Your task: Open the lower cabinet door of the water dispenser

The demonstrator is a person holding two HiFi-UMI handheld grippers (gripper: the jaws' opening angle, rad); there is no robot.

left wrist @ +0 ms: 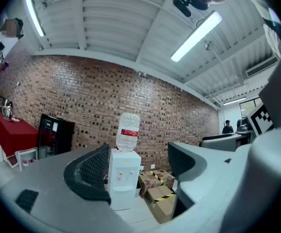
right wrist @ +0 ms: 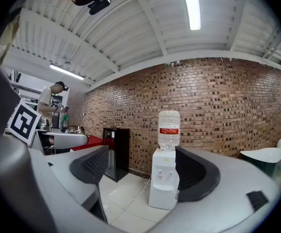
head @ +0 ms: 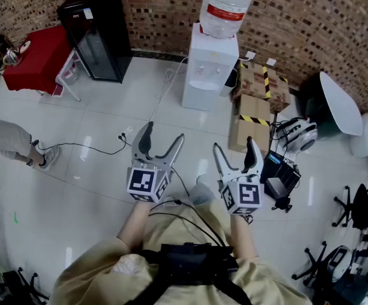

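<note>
Two hand-held grippers point level ahead of me, both released: the left gripper [head: 163, 132] has its jaws spread with nothing between them, and the right gripper [head: 234, 143] is the same. I judge I carry them open and aimed forward so that either is ready for the door. The white floor-standing water dispenser [head: 206, 68], with a clear plastic bottle [head: 229, 4] on top, stands against the brick wall, well apart from both grippers across the pale tiled floor [head: 107, 119]. Its lower cabinet door [right wrist: 162, 198] looks shut, so I take the opening as not yet begun. Only the head view shows how much floor separates me from the dispenser. The gripper views frame the dispenser between their jaws, upright and face-on. The left gripper view catches the brown cardboard boxes with yellow-and-black tape [left wrist: 159, 191] just beside it, while the right gripper view shows the tall black cabinet [right wrist: 117, 152] on its other side.
</note>
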